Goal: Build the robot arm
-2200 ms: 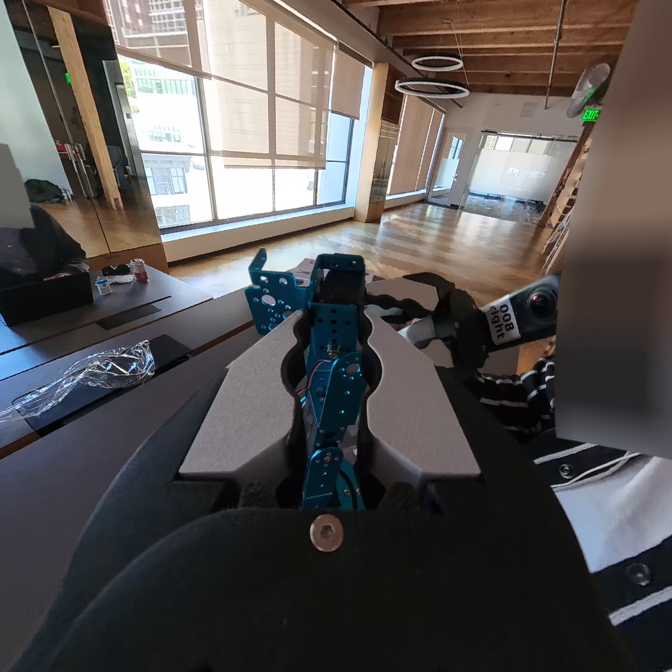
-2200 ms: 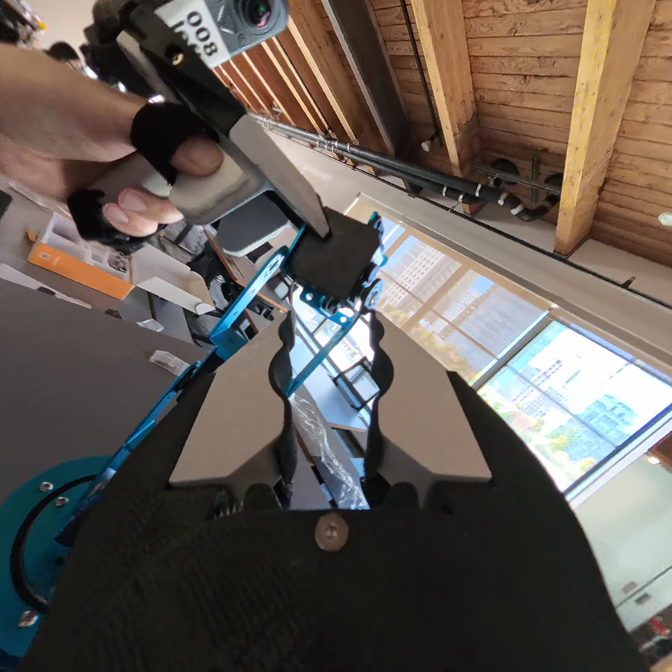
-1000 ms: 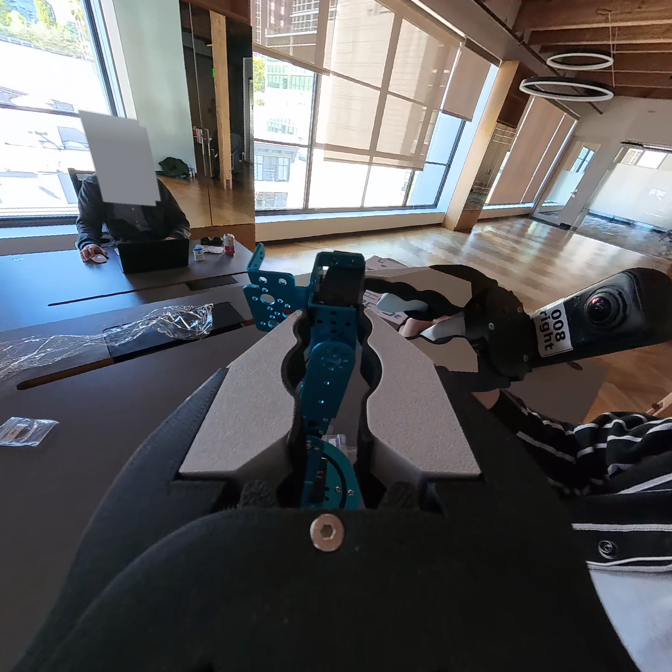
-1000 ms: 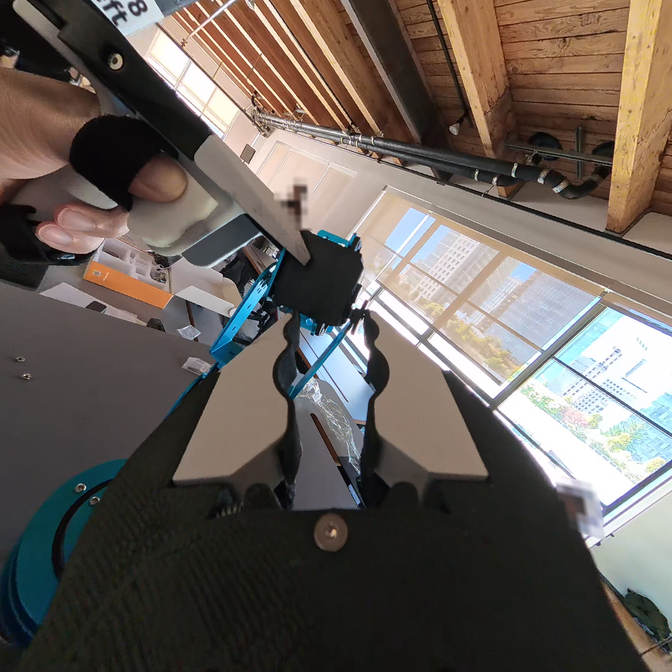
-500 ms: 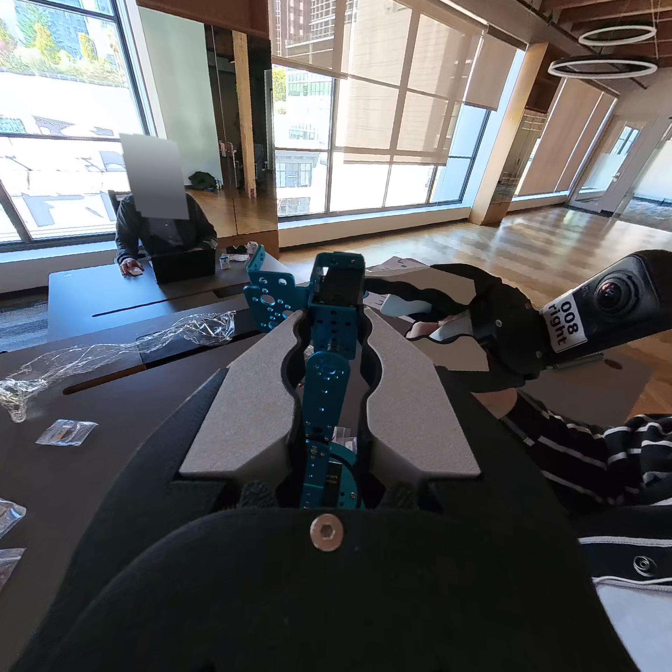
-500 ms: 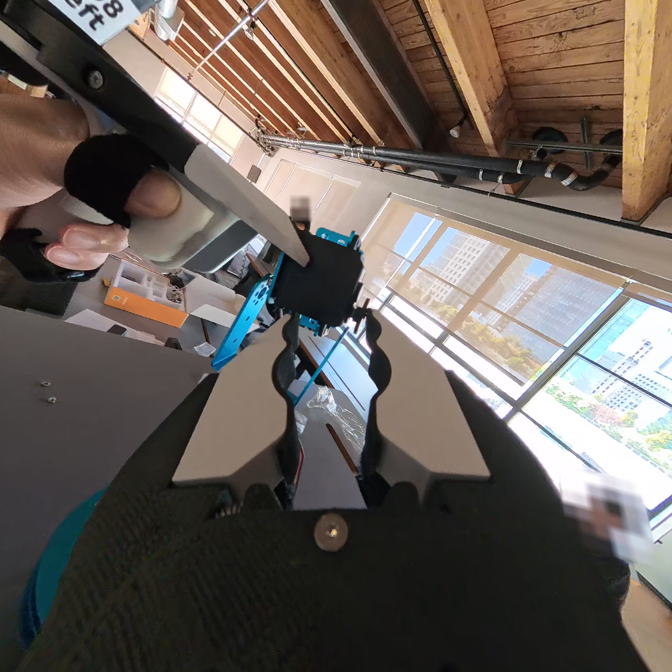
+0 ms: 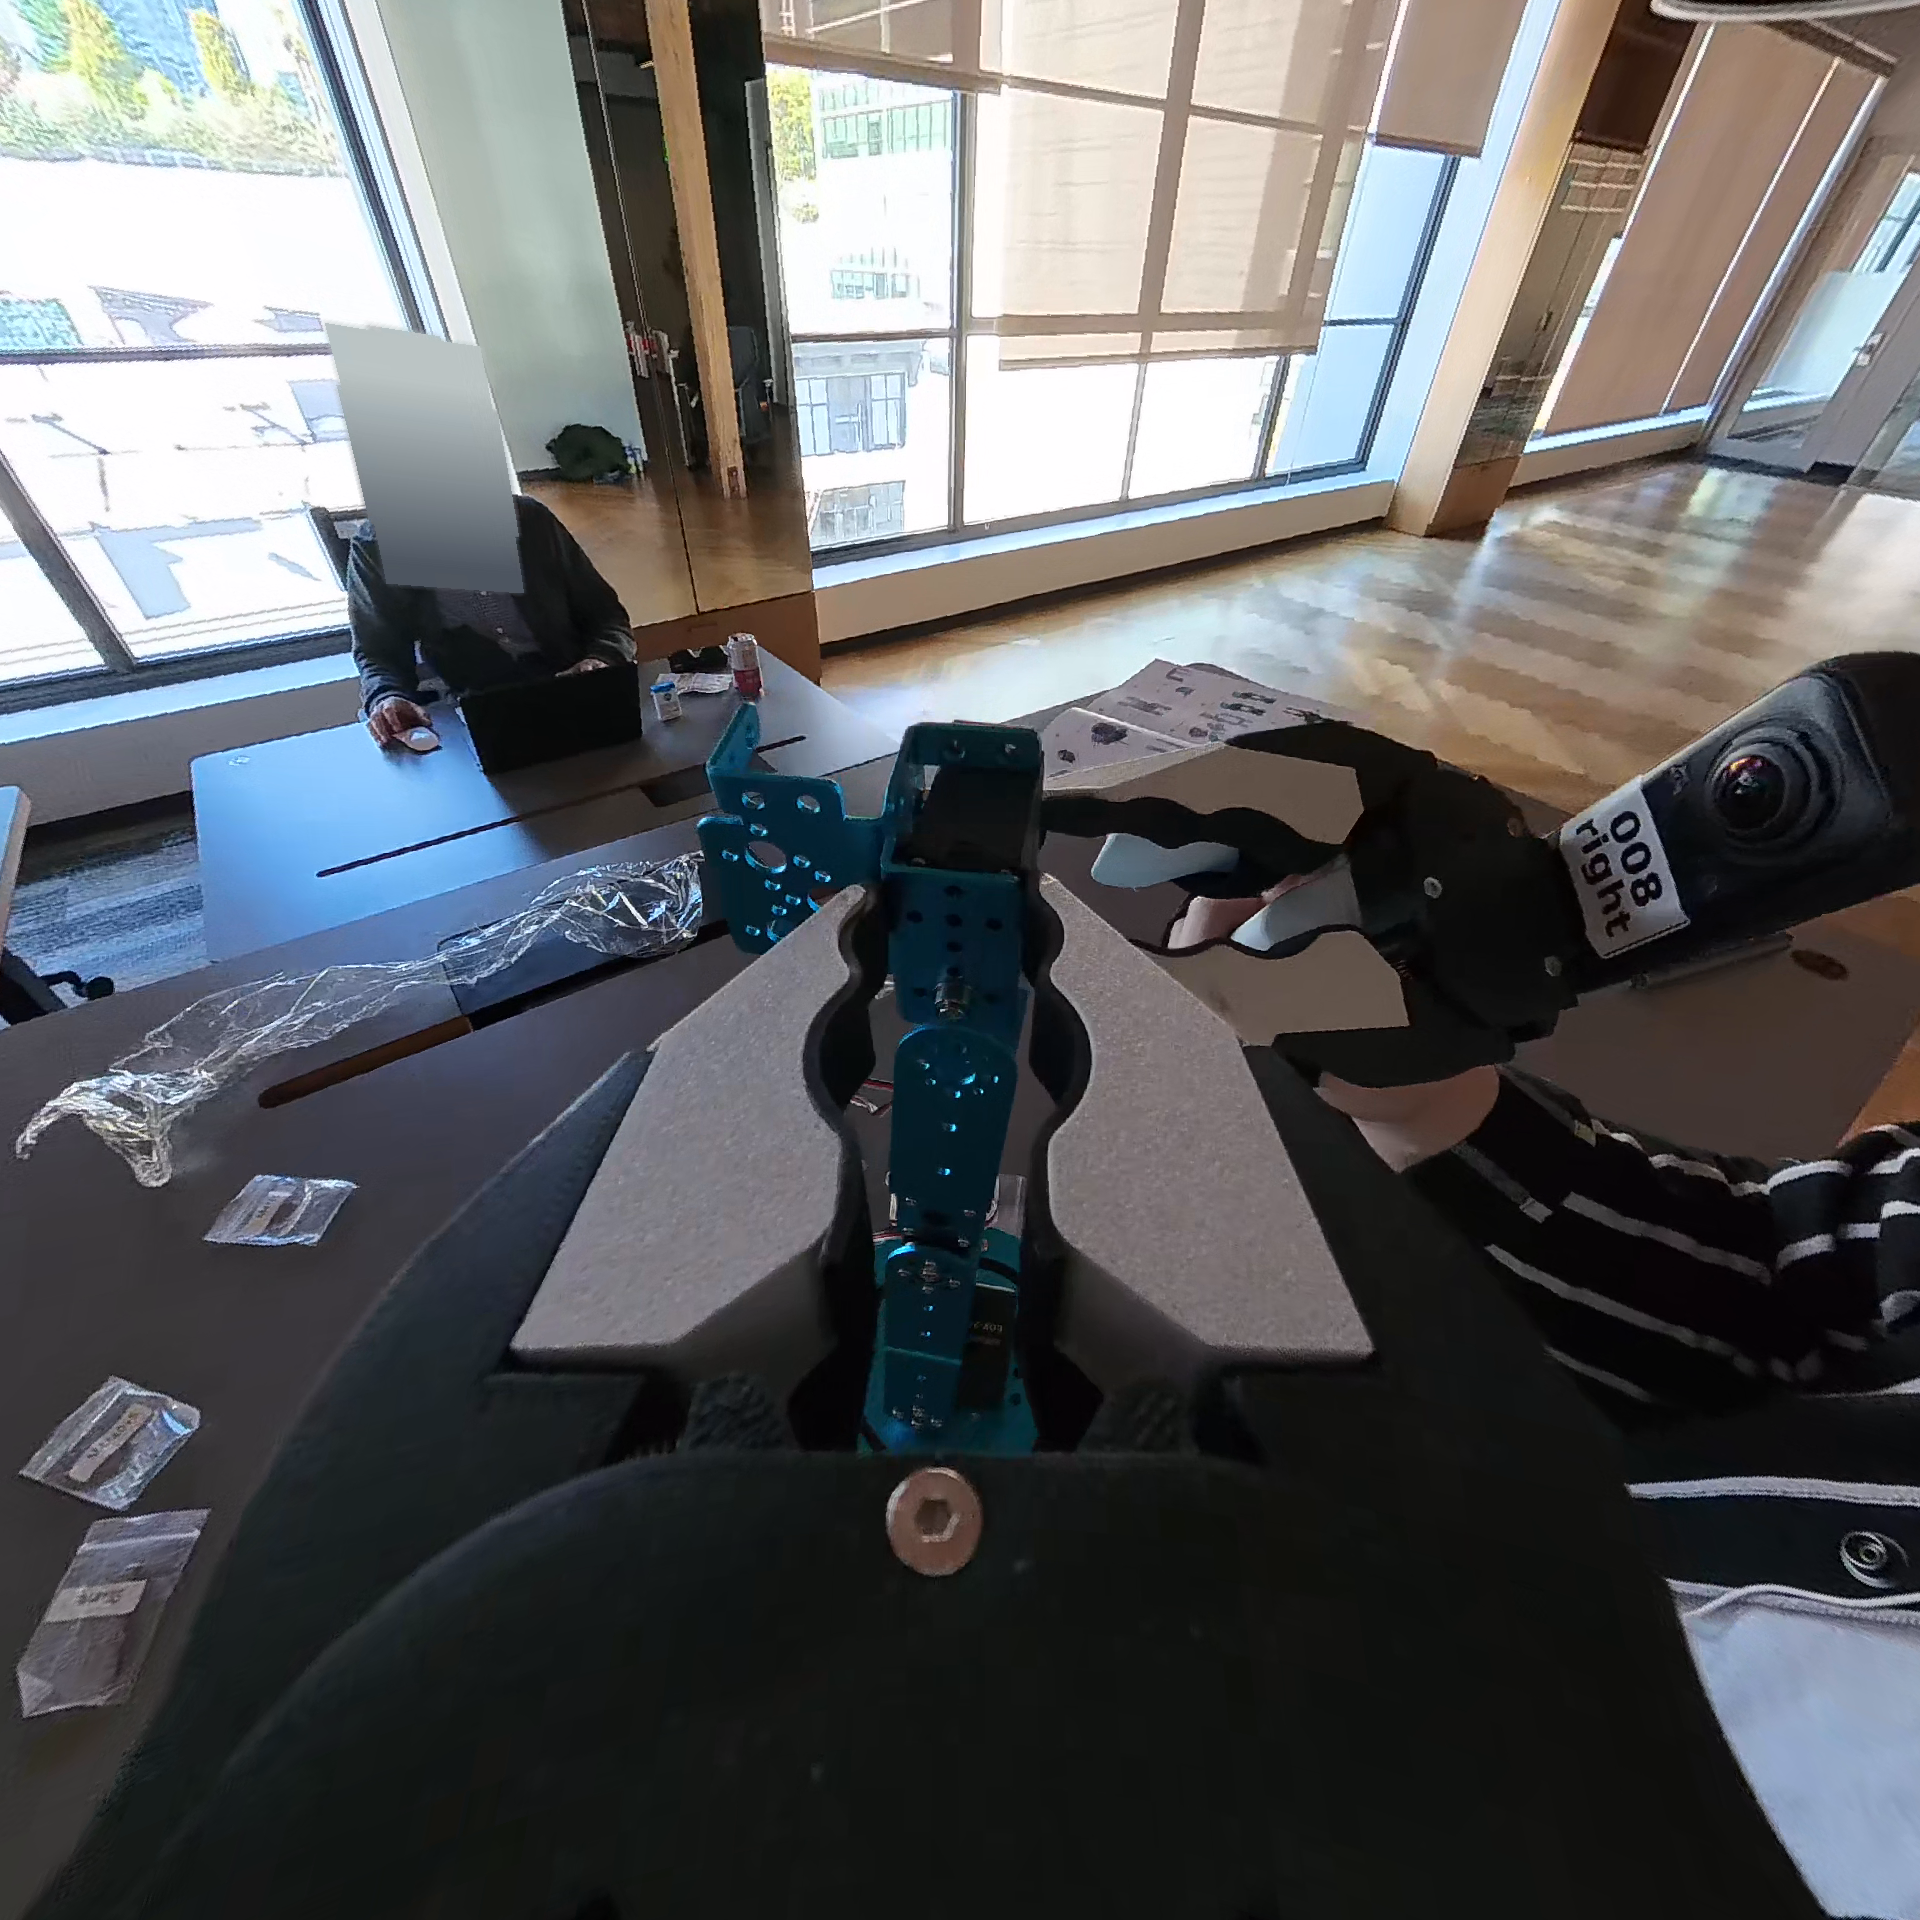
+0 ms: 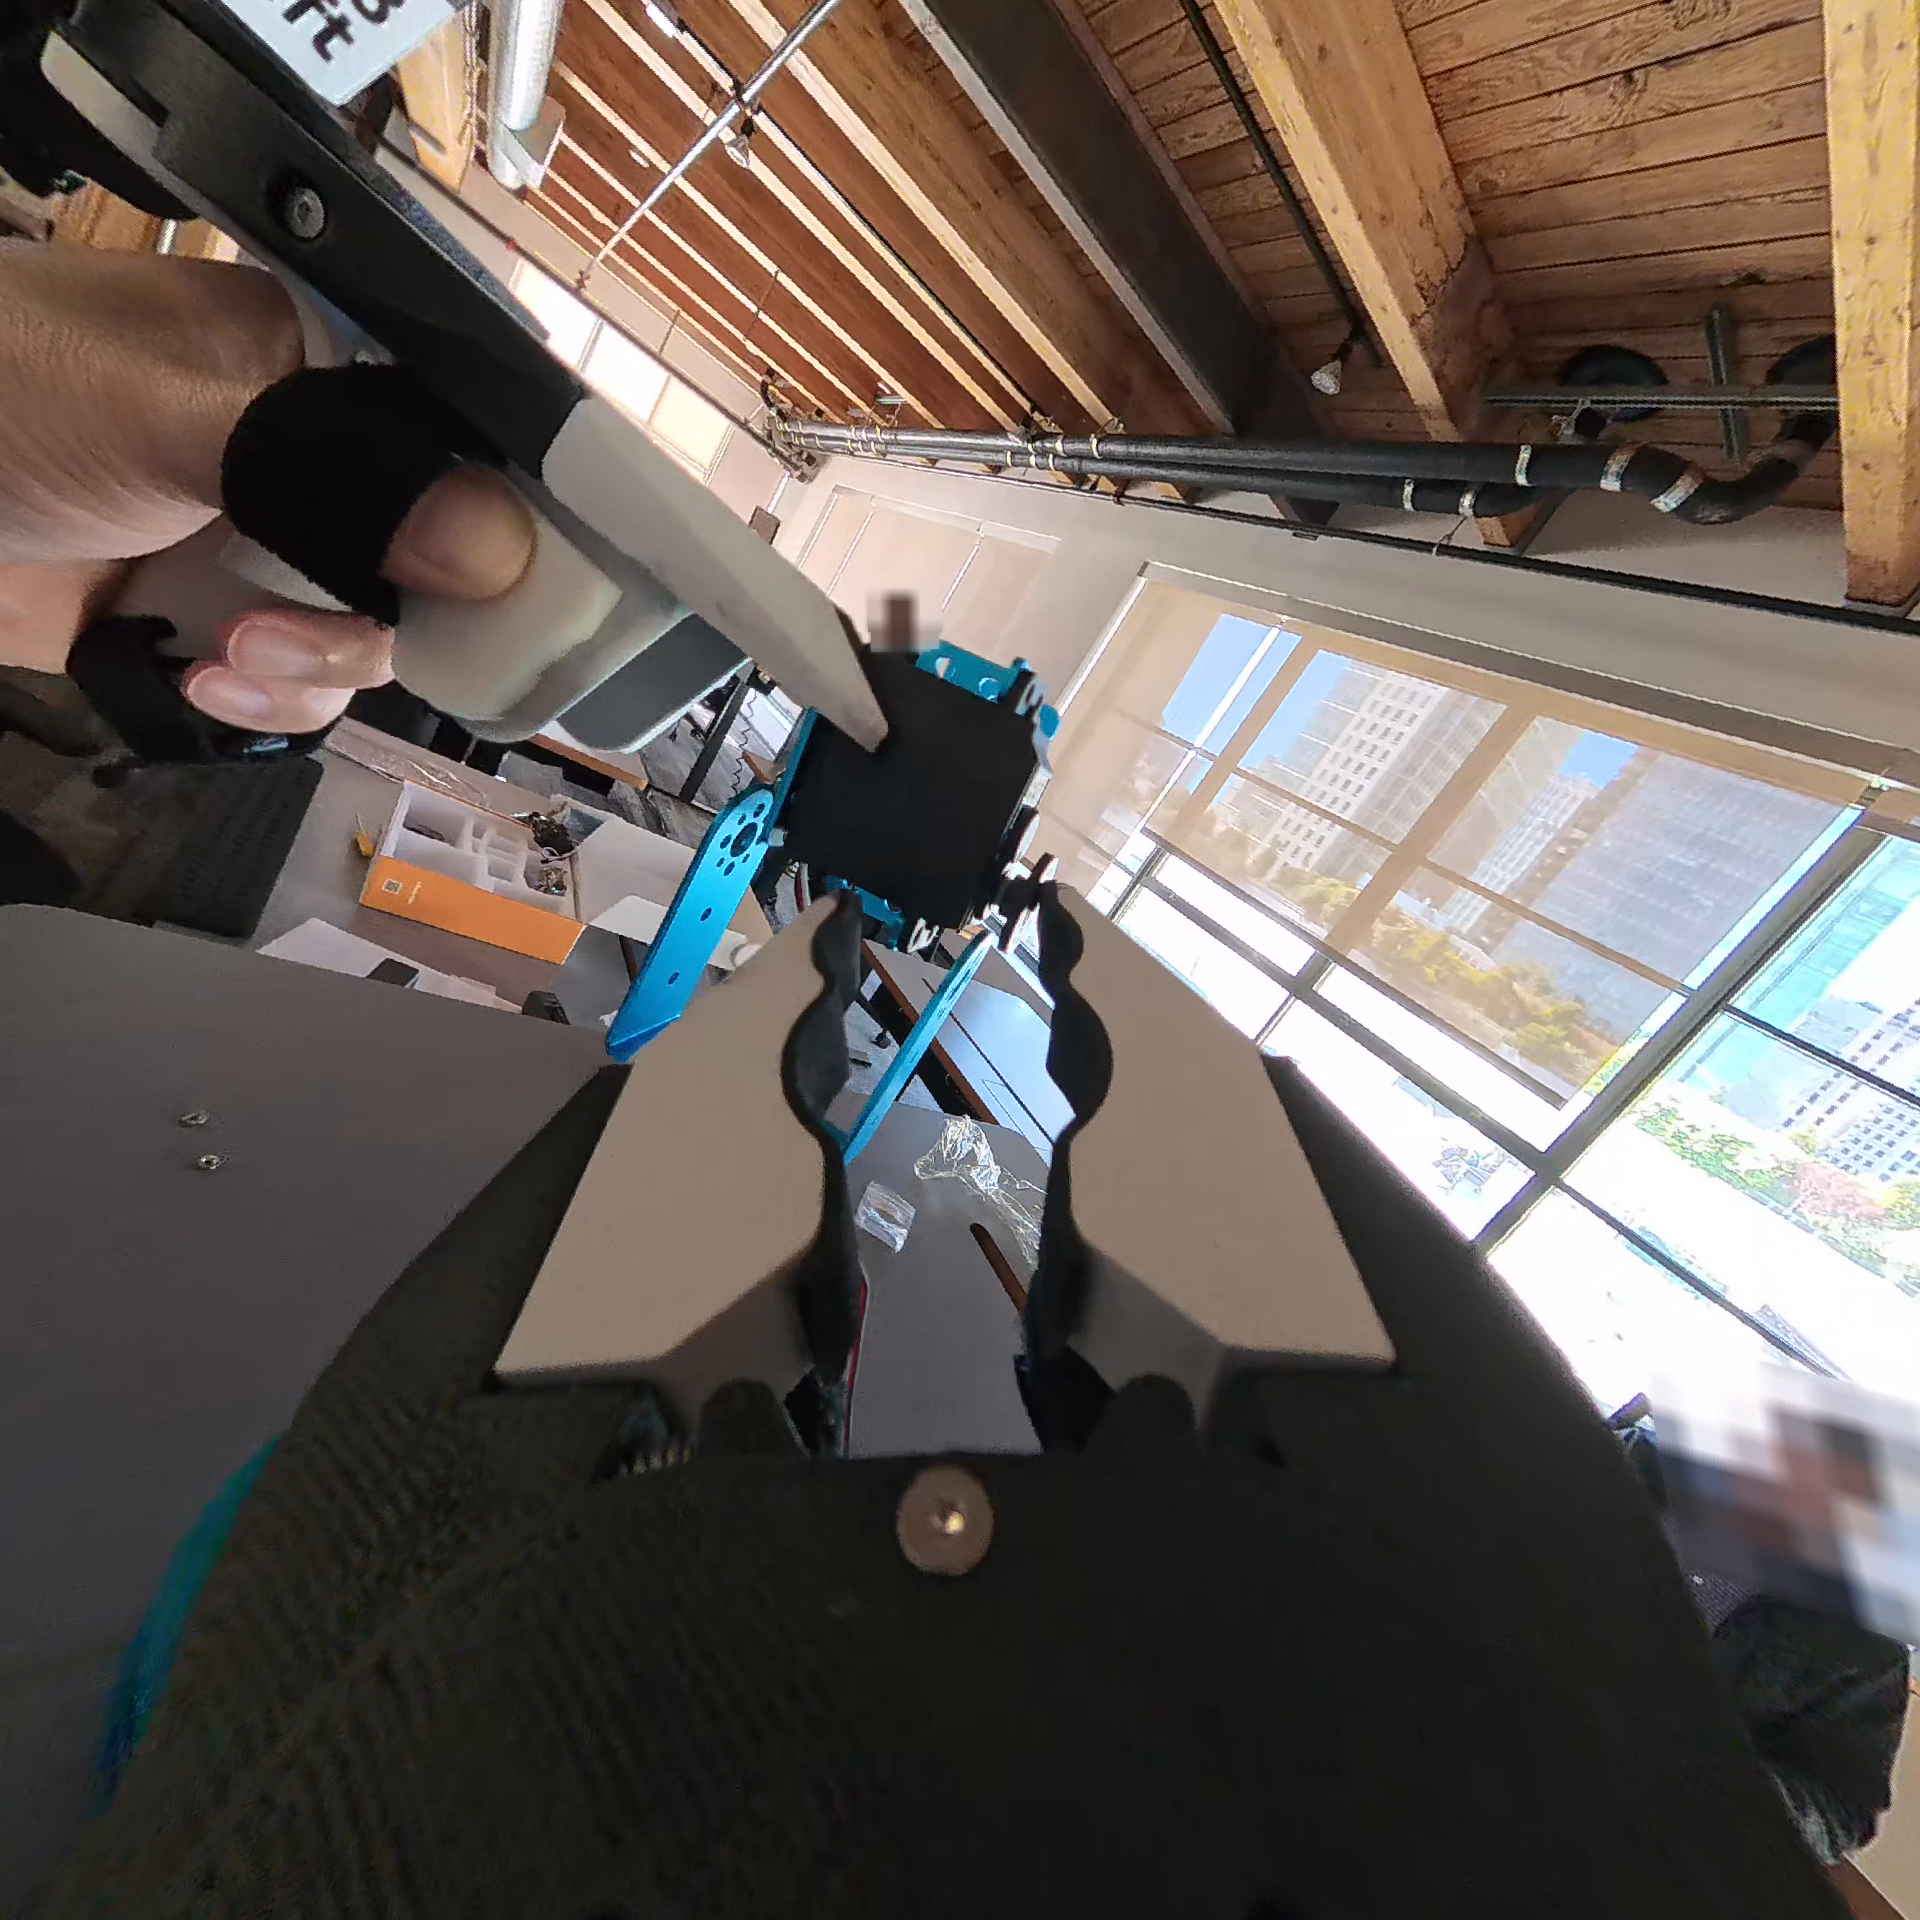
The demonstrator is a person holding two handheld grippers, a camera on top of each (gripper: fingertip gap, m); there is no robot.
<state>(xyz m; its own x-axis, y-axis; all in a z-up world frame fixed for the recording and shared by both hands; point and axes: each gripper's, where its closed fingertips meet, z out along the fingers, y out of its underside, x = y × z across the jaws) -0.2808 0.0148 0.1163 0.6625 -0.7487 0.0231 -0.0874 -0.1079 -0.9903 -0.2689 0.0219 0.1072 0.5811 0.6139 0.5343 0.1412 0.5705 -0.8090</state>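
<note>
- Blue metal arm assembly (image 7: 951, 1049): a chain of perforated blue brackets with a black servo block (image 7: 971, 821) at its far end. It stands up off the dark table (image 7: 312, 1278) between your two grippers, in the centre of the left wrist view.
- Left gripper (image 7: 951, 935): its jaws are clamped on the upper blue bracket, just below the servo block. In the right wrist view one grey finger of it rests against the black block.
- Right gripper (image 8: 940, 914): its jaws stand a little apart, the tips touching or just short of the underside of the servo block (image 8: 909, 821); you cannot tell from these views whether they pinch anything.
- Handling, as a judgement: the brackets look stiff and light, but the joints probably pivot, so the chain may fold if you hold one link only. Flat bracket faces give the surest hold; thin red wires by the servo look fragile.
- Table: clear plastic wrap (image 7: 416, 966) lies far left, small clear parts bags (image 7: 109, 1439) near left, a printed sheet (image 7: 1174, 717) far right.
- Room: tall windows, wooden floor, timber ceiling; a person sits at a laptop (image 7: 551, 712) at a far table.
</note>
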